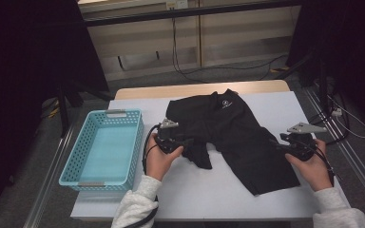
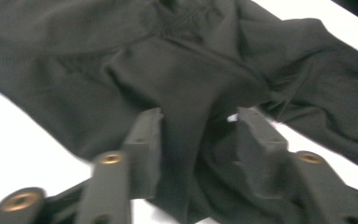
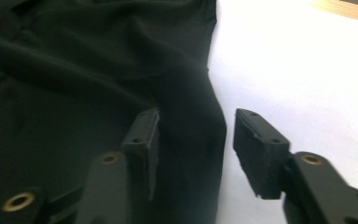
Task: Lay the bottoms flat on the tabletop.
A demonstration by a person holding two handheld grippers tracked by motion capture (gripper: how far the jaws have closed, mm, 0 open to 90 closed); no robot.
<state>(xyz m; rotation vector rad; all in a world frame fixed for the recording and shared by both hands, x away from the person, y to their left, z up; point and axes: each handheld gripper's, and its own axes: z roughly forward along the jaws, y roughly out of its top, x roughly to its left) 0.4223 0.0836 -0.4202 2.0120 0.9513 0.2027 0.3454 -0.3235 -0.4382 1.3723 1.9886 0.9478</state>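
A black garment (image 1: 233, 128) with a small white logo lies spread on the white table (image 1: 195, 190), its two legs pointing toward the near edge. My left gripper (image 1: 186, 142) sits at the crumpled left leg. In the left gripper view its jaws (image 2: 198, 116) stand apart with a ridge of the black fabric (image 2: 191, 70) between them, not pinched. My right gripper (image 1: 274, 145) is at the outer edge of the right leg. Its jaws (image 3: 196, 116) are open, straddling the hem of the cloth (image 3: 74, 70) without pressing on it.
A light blue plastic basket (image 1: 107, 114) with nothing in it stands at the table's left side, close to my left hand. Bare white tabletop lies near the front edge and right of the garment. Cables and dark stands surround the table.
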